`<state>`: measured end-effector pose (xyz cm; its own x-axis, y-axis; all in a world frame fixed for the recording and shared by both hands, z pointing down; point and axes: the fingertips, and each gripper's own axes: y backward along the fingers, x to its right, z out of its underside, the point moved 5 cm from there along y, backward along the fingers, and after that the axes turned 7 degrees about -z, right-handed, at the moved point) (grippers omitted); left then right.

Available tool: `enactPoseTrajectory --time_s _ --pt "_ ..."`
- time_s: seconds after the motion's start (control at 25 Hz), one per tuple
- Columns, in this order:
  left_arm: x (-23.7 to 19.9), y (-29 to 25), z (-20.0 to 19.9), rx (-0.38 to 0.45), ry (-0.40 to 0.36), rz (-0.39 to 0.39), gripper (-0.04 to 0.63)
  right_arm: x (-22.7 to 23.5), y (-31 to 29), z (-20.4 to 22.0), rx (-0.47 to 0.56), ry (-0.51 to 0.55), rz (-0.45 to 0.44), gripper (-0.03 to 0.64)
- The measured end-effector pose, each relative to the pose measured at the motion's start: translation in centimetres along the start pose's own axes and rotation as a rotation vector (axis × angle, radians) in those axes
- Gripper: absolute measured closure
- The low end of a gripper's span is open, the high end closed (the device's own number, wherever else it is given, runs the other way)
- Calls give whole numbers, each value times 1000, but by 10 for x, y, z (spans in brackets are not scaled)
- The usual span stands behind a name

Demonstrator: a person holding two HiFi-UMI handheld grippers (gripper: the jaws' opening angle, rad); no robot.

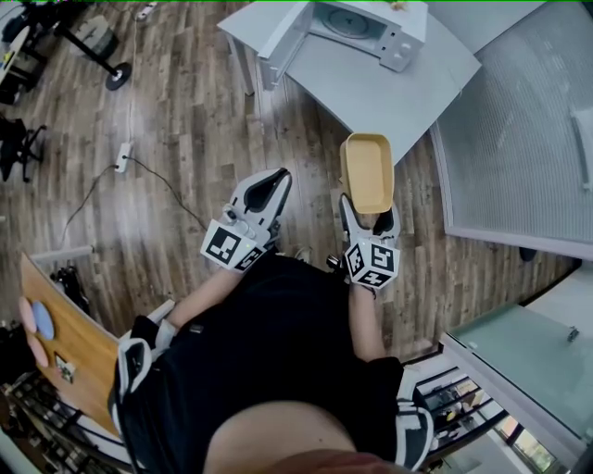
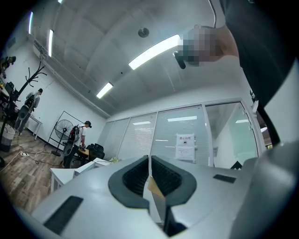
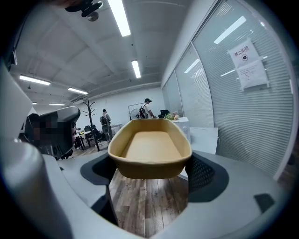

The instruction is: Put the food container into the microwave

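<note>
The tan, empty food container (image 1: 367, 171) is held out in front of the person, open side up, above the wood floor. My right gripper (image 1: 369, 215) is shut on its near end; in the right gripper view the container (image 3: 150, 147) fills the gap between the jaws of the right gripper (image 3: 152, 170). The white microwave (image 1: 361, 28) stands on a white table (image 1: 389, 88) ahead, with its door (image 1: 283, 42) swung open to the left. Beside the right one, my left gripper (image 1: 274, 180) is shut with nothing in it; in its own view the left gripper (image 2: 149, 175) has its jaws pressed together.
A glass partition with blinds (image 1: 519, 139) runs along the right. A power strip with a cable (image 1: 120, 155) lies on the floor at left, and a wooden board (image 1: 69, 343) stands at lower left. People (image 3: 147, 108) and a fan (image 2: 63, 133) are far back in the room.
</note>
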<state>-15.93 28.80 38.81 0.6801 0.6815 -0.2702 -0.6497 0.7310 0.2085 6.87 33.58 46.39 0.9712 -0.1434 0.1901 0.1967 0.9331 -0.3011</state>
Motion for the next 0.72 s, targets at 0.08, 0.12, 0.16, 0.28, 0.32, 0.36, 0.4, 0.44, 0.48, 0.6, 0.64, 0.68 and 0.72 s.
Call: enactPoseTrajectory --time_s 0.08,0.12,0.16,0.28,0.32,0.36,0.4,0.44,0.48,0.6,0.64,0.68,0.72 --pt "-9 1 -1 -4 2 5 557 -4 -7 0 -8 3 12 140" --pt "-14 2 -1 -3 3 9 557 -7 -10 1 -13 5 19 141" --pt "-19 3 -2 -2 6 14 557 -10 -14 2 -17 6 25 140" --pt "-37 5 2 -9 16 35 558 -21 -27 4 -21 5 43 140" --pt "-43 4 3 -12 23 43 557 -23 -33 5 -19 4 48 141" --pt "-49 3 5 -13 29 50 557 -24 -39 6 -17 2 54 140" --pt "-54 1 6 -14 33 55 557 -24 -45 7 -16 -1 58 140" --pt "-59 -3 8 -16 37 59 558 -24 -52 8 -17 -3 62 140" --pt "-64 -9 10 -18 41 61 557 -23 -60 9 -19 -6 63 140" --pt "-76 -27 16 -33 46 61 558 -14 -83 9 -34 -11 57 140" --pt "-78 -35 18 -35 41 59 557 -8 -92 8 -40 -10 51 140" --pt "-81 -44 20 -34 34 56 557 -1 -102 7 -44 -9 44 140" --pt "-85 -55 23 -29 25 49 557 9 -115 5 -47 -6 35 140"
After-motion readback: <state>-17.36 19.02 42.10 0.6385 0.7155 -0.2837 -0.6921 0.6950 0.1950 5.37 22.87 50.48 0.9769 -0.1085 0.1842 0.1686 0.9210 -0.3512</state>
